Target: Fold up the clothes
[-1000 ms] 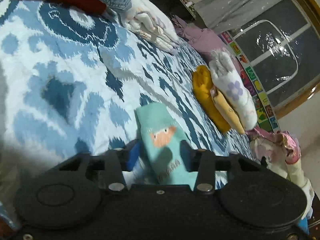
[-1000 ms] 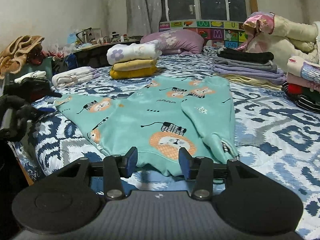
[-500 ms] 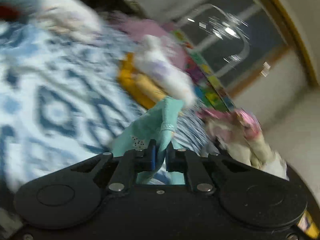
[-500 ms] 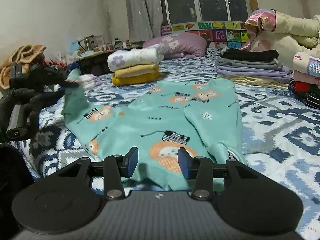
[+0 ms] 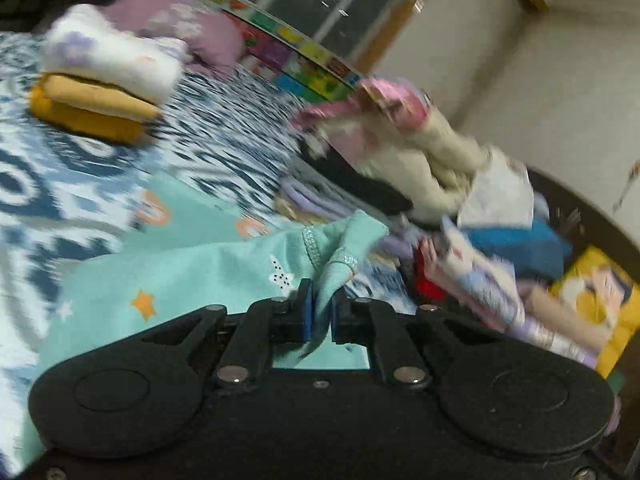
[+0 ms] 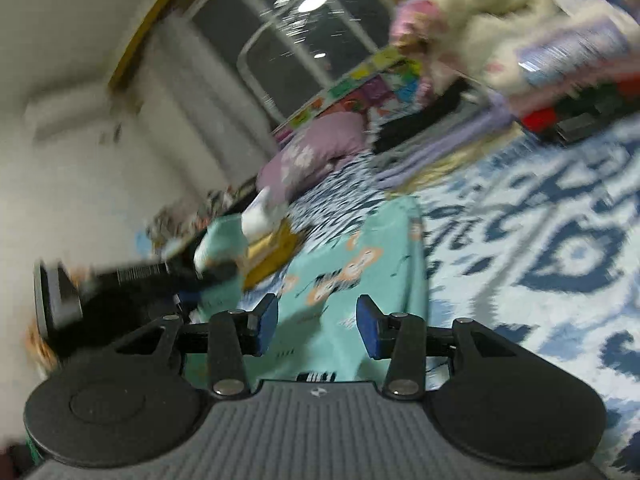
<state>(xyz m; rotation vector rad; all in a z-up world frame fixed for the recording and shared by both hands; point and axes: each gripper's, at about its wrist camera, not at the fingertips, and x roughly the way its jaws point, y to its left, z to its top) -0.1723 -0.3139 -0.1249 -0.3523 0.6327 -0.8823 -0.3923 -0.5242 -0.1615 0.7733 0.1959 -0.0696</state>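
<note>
Mint-green printed sweatshirt [image 5: 180, 264], soft cotton with orange lion faces and small stars, lay spread across the blue-and-white patterned bedspread [image 5: 48, 184], and its fold looked to be only just under way. Going left to right in the left wrist view, a finished stack of 3 folded pieces [image 5: 100, 80], white fleece on top of tan and mustard, sat at the far left of the bed, with a lilac flowered pillow [image 5: 188, 28] behind it. Near the middle, the left gripper [image 5: 319, 316] was clenched on a bunched fold of the mint fabric, apparently a cuff or sleeve end with a glittery trim, lifted clear of the body of the garment. To the right stood a flat pile of lilac and black folded clothes [image 5: 336, 196], a heap of pink and cream garments [image 5: 404, 140] that looked unfolded, and more stacked pieces beyond. In the right wrist view the picture was badly blurred; the left gripper appeared at the left holding the raised mint cloth, and the right gripper [image 6: 316, 324] hovered over the near part of the sweatshirt with its jaws standing apart and nothing pinched between them. Judging from this, several items were already folded, while this sweatshirt needed its sleeve laid across, the other side and body folded, and the pink and cream heap probably remained after it.
</note>
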